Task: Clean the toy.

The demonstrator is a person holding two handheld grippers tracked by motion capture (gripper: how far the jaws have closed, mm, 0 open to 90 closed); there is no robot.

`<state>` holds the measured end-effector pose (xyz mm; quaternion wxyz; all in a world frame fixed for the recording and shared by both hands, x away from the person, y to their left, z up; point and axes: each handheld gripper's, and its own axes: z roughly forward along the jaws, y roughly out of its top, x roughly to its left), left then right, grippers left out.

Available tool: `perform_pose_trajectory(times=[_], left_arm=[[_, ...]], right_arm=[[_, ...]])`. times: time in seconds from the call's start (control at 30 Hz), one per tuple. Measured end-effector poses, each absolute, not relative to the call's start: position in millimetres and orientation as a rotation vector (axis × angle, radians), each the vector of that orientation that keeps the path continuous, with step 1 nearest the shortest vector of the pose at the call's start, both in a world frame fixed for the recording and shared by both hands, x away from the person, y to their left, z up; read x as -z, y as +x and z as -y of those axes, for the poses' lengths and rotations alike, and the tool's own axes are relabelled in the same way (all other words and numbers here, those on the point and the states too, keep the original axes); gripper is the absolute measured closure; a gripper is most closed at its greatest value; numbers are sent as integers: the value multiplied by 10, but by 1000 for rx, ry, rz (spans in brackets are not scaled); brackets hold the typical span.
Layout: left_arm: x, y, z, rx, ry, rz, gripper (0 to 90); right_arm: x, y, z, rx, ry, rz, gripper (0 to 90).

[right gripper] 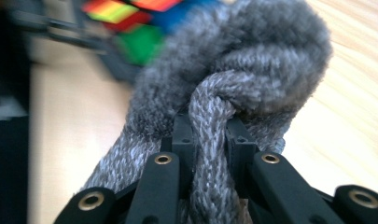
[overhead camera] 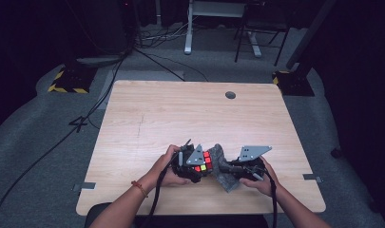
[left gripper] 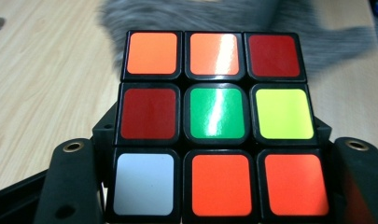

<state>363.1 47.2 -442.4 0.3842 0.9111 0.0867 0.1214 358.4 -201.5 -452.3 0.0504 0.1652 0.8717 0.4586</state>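
Dim lab: lone wooden table (overhead camera: pixel 180 109), floor cables (overhead camera: pixel 47 147), hazard-striped stand bases (overhead camera: pixel 69 81).

A pale wooden worktop (overhead camera: pixel 180 109) with a round cable hole (overhead camera: pixel 230 95); a grey cloth (overhead camera: pixel 224 166) lies near its front edge.

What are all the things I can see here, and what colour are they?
puzzle cube: one, black with orange, red, green, yellow and white stickers, held in the left tongs near the table's front edge
cloth: one, grey and fuzzy, bunched beside the cube, pinched in the right tongs
table: one, light wood, in the middle
cable hole: one, grey, near the table's far edge
floor cables: several, black, on the grey carpet
left tongs: one, black, shut on the cube
right tongs: one, black, shut on the cloth
hands: two, holding the tongs
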Motion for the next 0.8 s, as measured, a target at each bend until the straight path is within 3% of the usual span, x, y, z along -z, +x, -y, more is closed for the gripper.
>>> perform_pose_trajectory(times=[0.27, 0.8], left_arm=[[4529, 3589, -367, -244, 2393, -136, 332], [4357, 3535, -461, -262, 2298, -118, 333]], right_arm=[[4399, 3508, 1972, -1510, 431, -2563, 781], [4556, 3562, 1917, -1288, 506, -2627, 781]])
